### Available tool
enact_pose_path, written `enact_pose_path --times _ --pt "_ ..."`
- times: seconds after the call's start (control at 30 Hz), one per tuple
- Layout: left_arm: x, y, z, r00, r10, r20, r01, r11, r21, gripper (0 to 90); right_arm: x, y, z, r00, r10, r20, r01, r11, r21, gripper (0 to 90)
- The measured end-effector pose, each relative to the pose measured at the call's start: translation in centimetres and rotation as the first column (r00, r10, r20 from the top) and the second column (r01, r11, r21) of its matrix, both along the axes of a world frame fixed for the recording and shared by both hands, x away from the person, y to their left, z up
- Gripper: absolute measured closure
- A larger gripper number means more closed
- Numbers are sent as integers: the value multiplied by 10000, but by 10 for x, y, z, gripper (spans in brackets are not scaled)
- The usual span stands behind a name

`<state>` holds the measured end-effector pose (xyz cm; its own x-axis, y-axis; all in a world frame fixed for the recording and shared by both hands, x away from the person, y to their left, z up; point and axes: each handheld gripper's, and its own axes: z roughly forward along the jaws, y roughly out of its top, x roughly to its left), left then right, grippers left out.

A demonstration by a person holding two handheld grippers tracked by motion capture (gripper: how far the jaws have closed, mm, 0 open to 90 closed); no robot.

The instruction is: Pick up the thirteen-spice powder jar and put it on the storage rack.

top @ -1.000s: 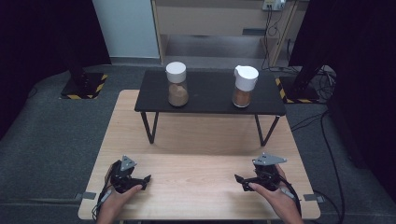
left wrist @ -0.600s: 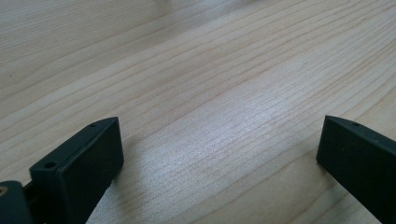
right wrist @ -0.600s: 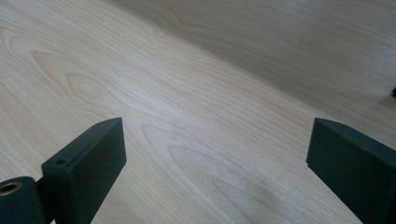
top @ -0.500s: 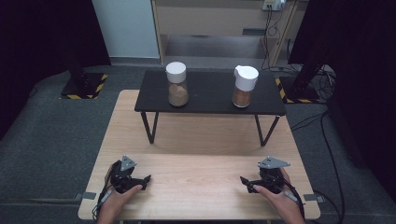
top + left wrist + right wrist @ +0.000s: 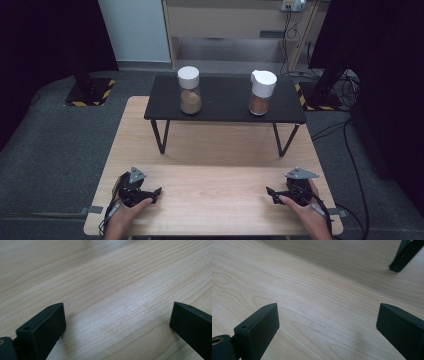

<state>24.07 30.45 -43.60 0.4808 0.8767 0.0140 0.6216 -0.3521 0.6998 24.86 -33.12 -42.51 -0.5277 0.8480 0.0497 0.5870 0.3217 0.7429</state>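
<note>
Left gripper (image 5: 152, 194) gapes wide, empty; right gripper (image 5: 273, 195) likewise, above table (image 5: 210, 150).

High overhead view; two close gripper views, shared wooden table (image 5: 215, 187).

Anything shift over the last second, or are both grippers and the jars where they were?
The right gripper has slid a little toward the table's near edge and sunk slightly; it is open, nothing between its fingers. The left gripper kept its place, also open over bare wood. The two jars, left jar and right jar, stand unmoved on the black stand. Nothing was taken or released.
</note>
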Motion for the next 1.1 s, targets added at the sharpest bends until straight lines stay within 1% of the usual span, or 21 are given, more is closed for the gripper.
enact_pose_path --times 0.2,0.27,0.37,0.47,0.67,0.9,1.1 --pt "0 0 0 10000 7 0 -7 10000 5 0 -1 -10 -3 9980 -638 43 637 9979 136 49" --pt "0 0 0 10000 10 0 -10 10000 2 0 0 -12 -4 9968 -793 85 792 9968 54 48" --pt "0 0 0 10000 23 3 -23 10000 4 0 1 -16 -6 9930 -1184 -14 1184 9929 90 47" --pt "0 0 0 10000 21 3 -21 10000 5 0 2 -20 -8 9901 -1401 -53 1402 9900 147 47" --pt "0 0 0 10000 21 1 -21 10000 2 0 3 -22 -13 9884 -1520 -24 1520 9883 144 45" --pt "0 -1 0 10000 25 6 -25 10000 5 0 9 -17 -16 9904 -1383 -87 1382 9904 -72 44" --pt "0 -1 0 10000 27 6 -27 10000 6 0 12 -16 -21 9903 -1383 -163 1382 9904 -91 43"
